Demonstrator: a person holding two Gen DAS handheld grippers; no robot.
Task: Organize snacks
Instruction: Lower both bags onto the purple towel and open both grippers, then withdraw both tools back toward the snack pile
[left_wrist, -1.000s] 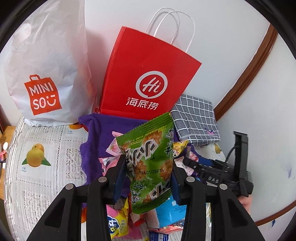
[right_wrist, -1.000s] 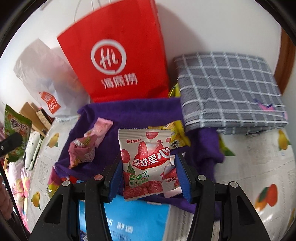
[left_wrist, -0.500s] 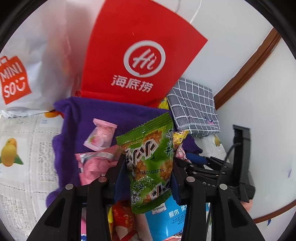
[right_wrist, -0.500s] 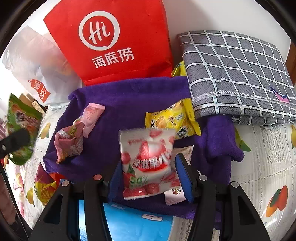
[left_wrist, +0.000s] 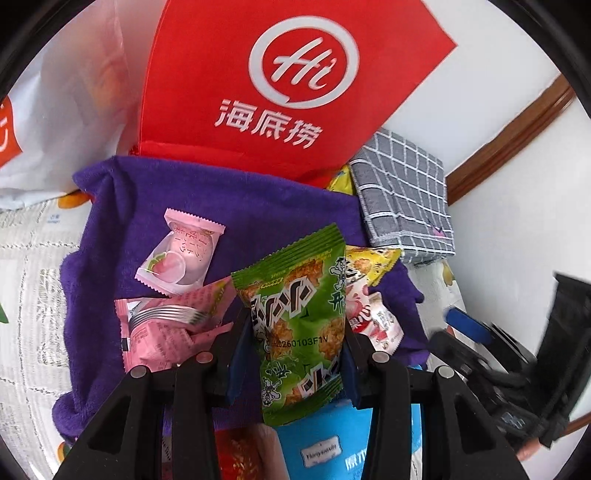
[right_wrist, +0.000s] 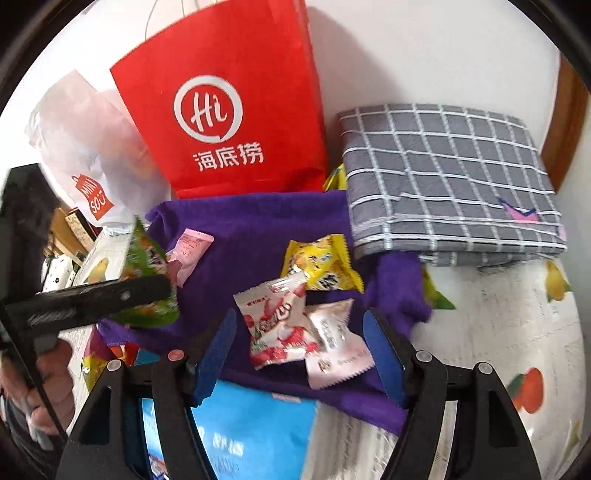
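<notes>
My left gripper is shut on a green snack packet, held above the purple towel. Two pink packets lie on the towel to its left. My right gripper is open; a strawberry snack packet lies loose on the purple towel between its fingers, on a pale pink packet. A yellow packet lies just behind. The left gripper with the green packet shows at the right wrist view's left edge.
A red paper bag and a white Minisou bag stand behind the towel against the wall. A folded grey checked cloth lies at the right. A blue packet lies below the right gripper. The table has a fruit-print cover.
My right gripper has opened and let the strawberry packet drop onto the towel. My left gripper has moved forward over the towel, still holding the green packet.
</notes>
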